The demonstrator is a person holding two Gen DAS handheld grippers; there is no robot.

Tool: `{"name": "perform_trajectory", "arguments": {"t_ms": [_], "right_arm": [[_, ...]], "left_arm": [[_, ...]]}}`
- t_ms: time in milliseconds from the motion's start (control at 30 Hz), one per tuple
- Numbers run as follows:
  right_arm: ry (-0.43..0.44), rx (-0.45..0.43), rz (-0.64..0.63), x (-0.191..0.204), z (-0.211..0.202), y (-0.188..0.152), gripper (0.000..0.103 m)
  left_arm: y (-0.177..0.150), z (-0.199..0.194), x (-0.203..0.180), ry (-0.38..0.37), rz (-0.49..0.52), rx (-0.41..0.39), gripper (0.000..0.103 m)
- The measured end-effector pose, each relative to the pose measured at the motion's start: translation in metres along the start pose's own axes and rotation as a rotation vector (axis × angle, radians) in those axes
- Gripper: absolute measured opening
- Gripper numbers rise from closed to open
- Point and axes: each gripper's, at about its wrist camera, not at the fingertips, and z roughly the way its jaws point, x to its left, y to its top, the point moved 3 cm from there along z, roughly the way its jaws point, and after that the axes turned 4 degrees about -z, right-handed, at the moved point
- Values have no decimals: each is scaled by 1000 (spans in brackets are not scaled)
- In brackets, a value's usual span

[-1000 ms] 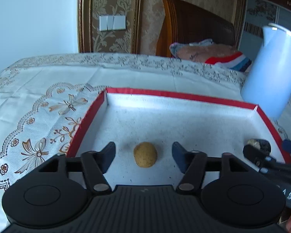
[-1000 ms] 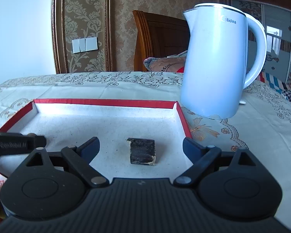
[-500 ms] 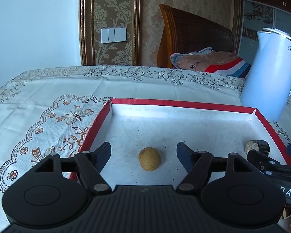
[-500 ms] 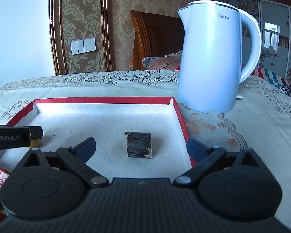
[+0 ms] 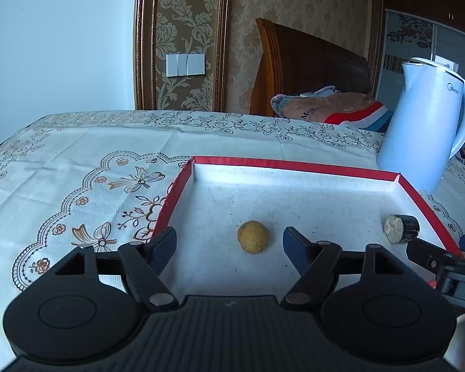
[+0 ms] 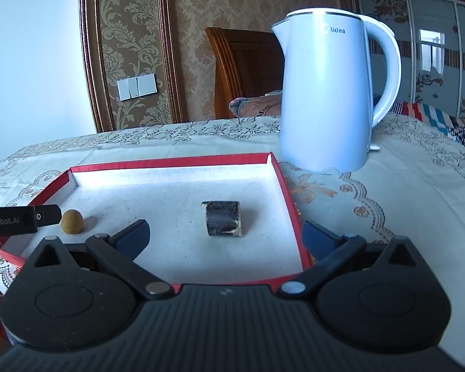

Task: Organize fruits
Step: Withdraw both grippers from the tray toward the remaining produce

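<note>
Two fruits in your red tray (image 5: 294,165), round ball (image 5: 252,241) ahead of your left gripper (image 5: 229,246), dark chunk (image 6: 223,218) ahead of your right gripper (image 6: 224,237), both sets of fingers apart and just opening, nothing clamped.

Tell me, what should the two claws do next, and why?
Probably pull both back out of the red-rimmed tray. The round yellow fruit and the dark cut piece both lie on the tray floor, untouched. The left claw and right claw have just been opening, with nothing pinched, so these two look delivered.
</note>
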Motion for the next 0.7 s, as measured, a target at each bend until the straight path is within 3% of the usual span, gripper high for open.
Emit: {"name": "perform_trajectory", "arguments": {"t_ms": [700], "right_arm": [[56,-1,105,-14,-36,-22,103]], "left_arm": [[-45,-58,38,-40,3,-32,78]]}}
